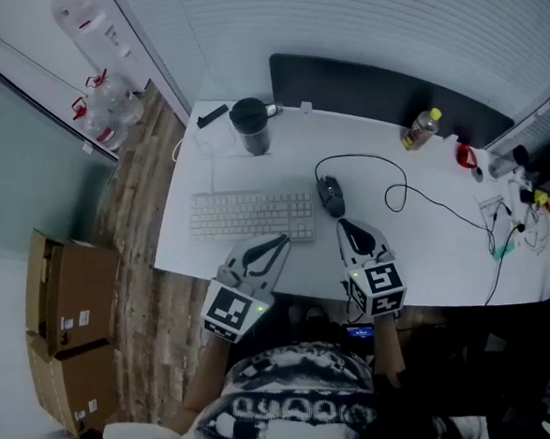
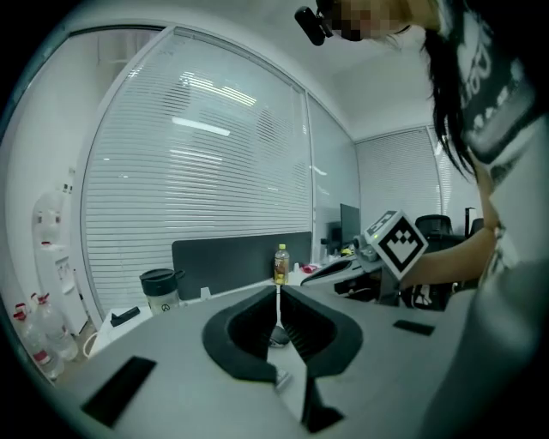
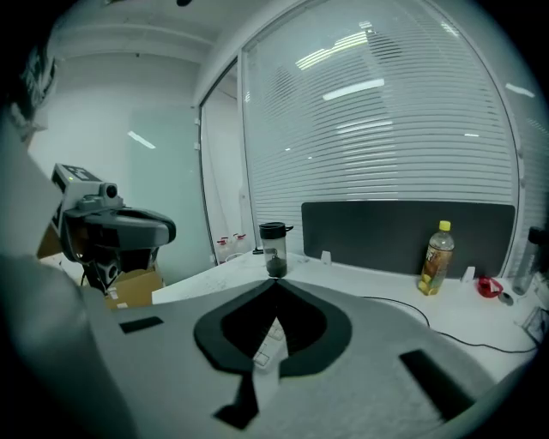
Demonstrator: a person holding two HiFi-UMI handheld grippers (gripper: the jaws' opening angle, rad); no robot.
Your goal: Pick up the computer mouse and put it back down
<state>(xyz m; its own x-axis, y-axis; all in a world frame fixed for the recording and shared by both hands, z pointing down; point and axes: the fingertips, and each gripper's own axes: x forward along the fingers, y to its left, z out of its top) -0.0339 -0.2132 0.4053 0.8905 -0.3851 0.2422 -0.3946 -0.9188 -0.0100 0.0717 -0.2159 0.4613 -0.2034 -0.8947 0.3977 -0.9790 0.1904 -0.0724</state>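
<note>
The black computer mouse (image 1: 331,196) lies on the white desk (image 1: 437,249), just right of the white keyboard (image 1: 251,214), with its cable looping off to the right. My right gripper (image 1: 342,224) hovers over the desk's near edge with its tips a short way in front of the mouse, jaws shut and holding nothing. My left gripper (image 1: 283,240) is over the keyboard's near right corner, angled toward the mouse, its jaws also shut and holding nothing. In the right gripper view, keyboard keys (image 3: 266,339) show past the shut right gripper (image 3: 276,281). The left gripper view shows its shut tips (image 2: 277,289).
A black lidded cup (image 1: 250,126) stands behind the keyboard and a yellow-capped bottle (image 1: 421,129) at the back right. Cables and small items (image 1: 505,212) crowd the desk's right end. A dark partition (image 1: 369,85) backs the desk. Cardboard boxes (image 1: 70,303) sit on the floor, left.
</note>
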